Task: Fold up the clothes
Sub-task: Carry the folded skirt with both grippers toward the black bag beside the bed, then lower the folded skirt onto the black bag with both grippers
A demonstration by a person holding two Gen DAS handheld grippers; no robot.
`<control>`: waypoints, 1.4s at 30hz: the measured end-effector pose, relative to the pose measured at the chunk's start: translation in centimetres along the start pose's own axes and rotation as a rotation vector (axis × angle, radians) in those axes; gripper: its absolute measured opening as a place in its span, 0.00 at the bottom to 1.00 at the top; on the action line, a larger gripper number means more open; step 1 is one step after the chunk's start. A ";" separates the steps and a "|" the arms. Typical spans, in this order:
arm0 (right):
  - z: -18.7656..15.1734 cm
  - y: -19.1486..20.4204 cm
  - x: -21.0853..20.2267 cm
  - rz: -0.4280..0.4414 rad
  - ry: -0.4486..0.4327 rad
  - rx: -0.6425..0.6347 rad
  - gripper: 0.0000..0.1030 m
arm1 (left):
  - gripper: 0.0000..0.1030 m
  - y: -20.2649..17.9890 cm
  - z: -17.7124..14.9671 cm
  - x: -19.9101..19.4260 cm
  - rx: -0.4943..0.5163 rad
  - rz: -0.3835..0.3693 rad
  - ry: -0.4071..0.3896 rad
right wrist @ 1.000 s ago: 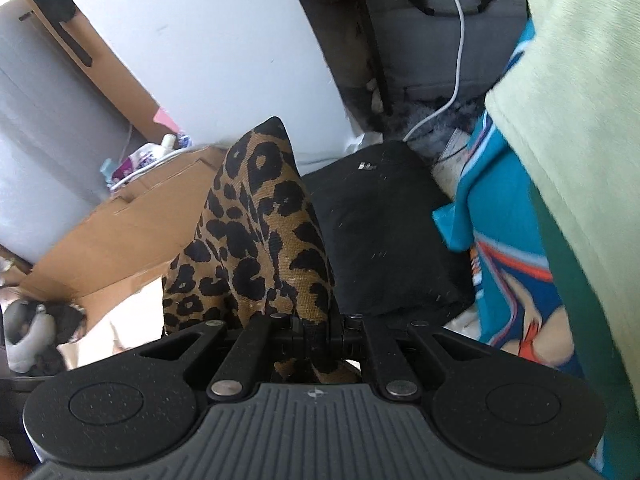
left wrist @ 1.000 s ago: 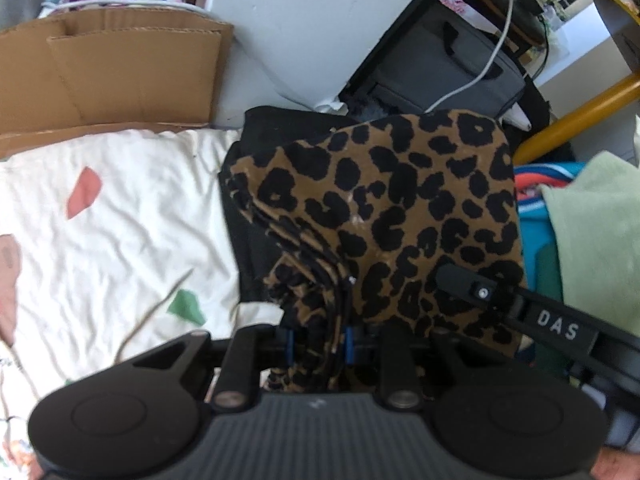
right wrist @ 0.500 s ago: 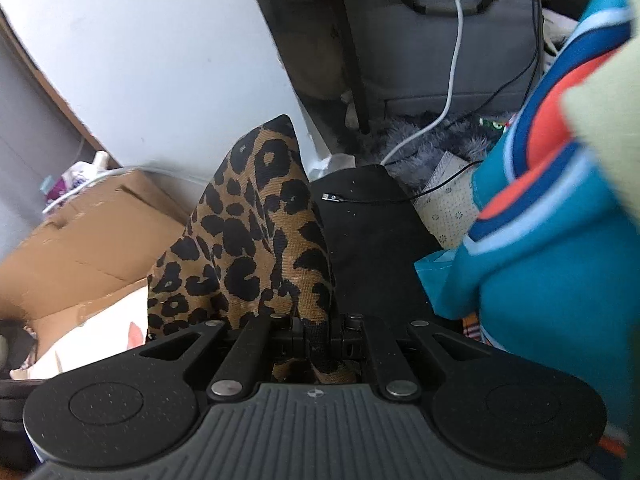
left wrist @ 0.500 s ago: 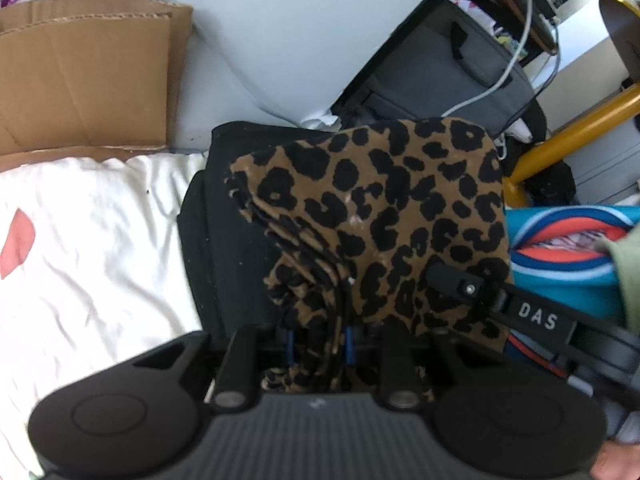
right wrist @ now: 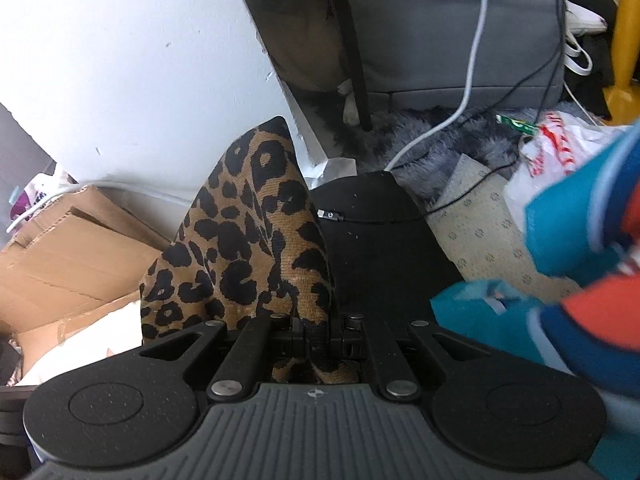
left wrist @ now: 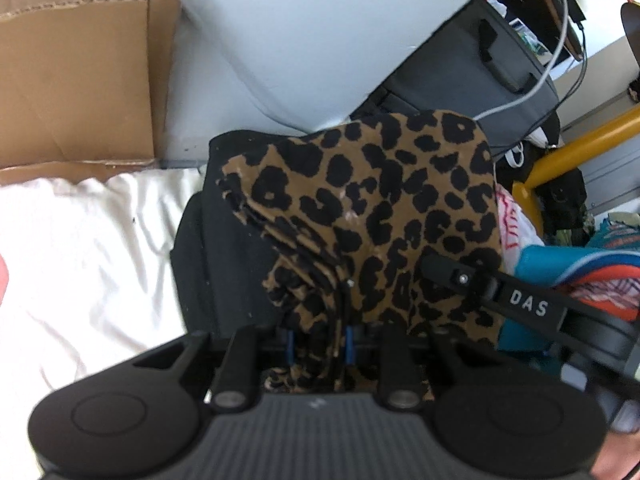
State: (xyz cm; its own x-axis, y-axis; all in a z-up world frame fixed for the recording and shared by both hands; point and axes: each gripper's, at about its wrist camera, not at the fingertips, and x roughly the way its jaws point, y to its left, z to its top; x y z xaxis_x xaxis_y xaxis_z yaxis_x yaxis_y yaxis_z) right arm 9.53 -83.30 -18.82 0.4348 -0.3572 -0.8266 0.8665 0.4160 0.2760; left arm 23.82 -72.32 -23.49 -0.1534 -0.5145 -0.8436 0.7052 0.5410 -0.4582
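My left gripper [left wrist: 318, 344] has its fingers clamped on a bunched edge of the leopard-print garment [left wrist: 384, 216], and my right gripper [right wrist: 316, 332] has its fingers pinched together on another part of the same cloth [right wrist: 248, 248]. Between them the garment hangs folded in layers above a black folded garment [left wrist: 224, 264] that lies at the far edge of the bed. In my left view my right gripper's black body, lettered DAS [left wrist: 528, 304], reaches in from the right and touches the leopard cloth.

The bed carries a white sheet [left wrist: 88, 256], wrinkled, with a pink patch at its left edge. Beyond the far edge of the bed a flattened cardboard box [left wrist: 76, 80] leans against a pale wall panel [left wrist: 304, 28]. To the right of the panel stands a grey bag [right wrist: 460, 40] with a handle, and a white cable [right wrist: 468, 96] runs down across it, alongside thin black cables. Below the bag lie a grey furry rug [right wrist: 440, 152] and a beige dotted cloth [right wrist: 492, 240]. A black cable plug [right wrist: 330, 215] rests on the black garment. At the right edge a blue and orange garment [right wrist: 580, 240] is heaped, blurred, with a white plastic bag [right wrist: 552, 152] with red print behind it. A yellow rail [left wrist: 580, 144] slants behind the heap.
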 end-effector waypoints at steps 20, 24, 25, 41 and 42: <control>2.0 -1.2 5.9 0.011 -0.052 -0.073 0.06 | 0.23 2.8 3.2 4.5 0.026 -0.040 -0.037; 0.8 -1.7 7.6 -0.022 -0.106 -0.085 0.23 | 0.33 3.8 3.5 5.6 0.009 -0.041 -0.032; 0.3 -1.9 7.7 -0.031 -0.132 -0.095 0.26 | 0.36 4.2 3.5 5.5 0.007 -0.050 -0.032; -3.1 0.0 3.2 -0.102 -0.273 -0.098 0.40 | 0.29 0.5 6.4 0.5 0.179 0.090 -0.082; -3.4 0.2 3.3 -0.101 -0.271 -0.117 0.40 | 0.27 0.1 6.5 0.6 0.187 0.072 -0.084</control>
State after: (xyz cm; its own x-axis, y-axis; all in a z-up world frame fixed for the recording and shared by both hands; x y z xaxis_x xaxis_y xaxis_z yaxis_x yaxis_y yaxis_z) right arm 10.32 -81.55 -23.14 0.4111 -0.6050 -0.6819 0.8814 0.4546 0.1280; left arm 28.27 -76.86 -22.23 -0.0451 -0.5371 -0.8423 0.8294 0.4499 -0.3313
